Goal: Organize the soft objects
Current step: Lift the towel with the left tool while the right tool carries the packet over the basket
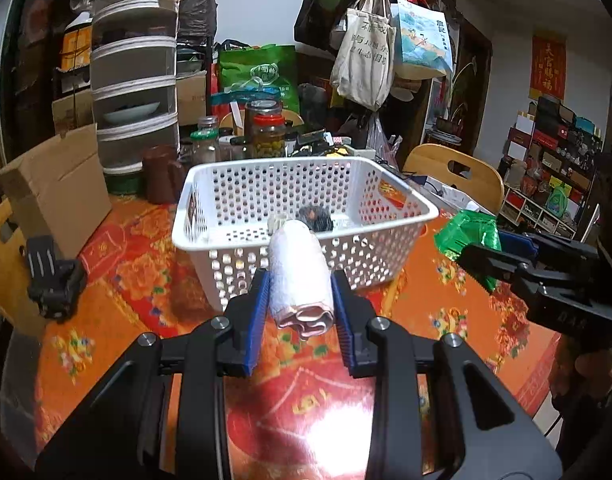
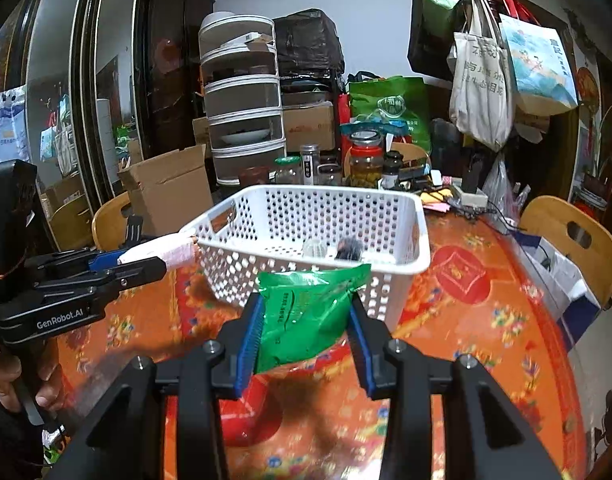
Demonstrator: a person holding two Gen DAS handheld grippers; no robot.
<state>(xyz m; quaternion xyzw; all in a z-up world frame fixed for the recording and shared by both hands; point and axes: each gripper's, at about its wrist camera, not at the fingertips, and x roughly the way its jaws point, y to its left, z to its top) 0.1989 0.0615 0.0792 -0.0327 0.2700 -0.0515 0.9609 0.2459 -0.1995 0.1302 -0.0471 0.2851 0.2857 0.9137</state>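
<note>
We hold the soft, light rolled towel (image 1: 300,270) mid-length in the left gripper (image 1: 300,300) fingers and the slippery, crinkly green packet (image 2: 306,312) across its middle in the right gripper (image 2: 306,336), both clamped gently near the basket (image 1: 306,216).

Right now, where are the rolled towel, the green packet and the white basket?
rolled towel (image 1: 300,268), left wrist view, middle of the roll.
green packet (image 2: 306,316), right wrist view, its front face.
white basket (image 1: 306,236), left wrist view, near rim.
</note>
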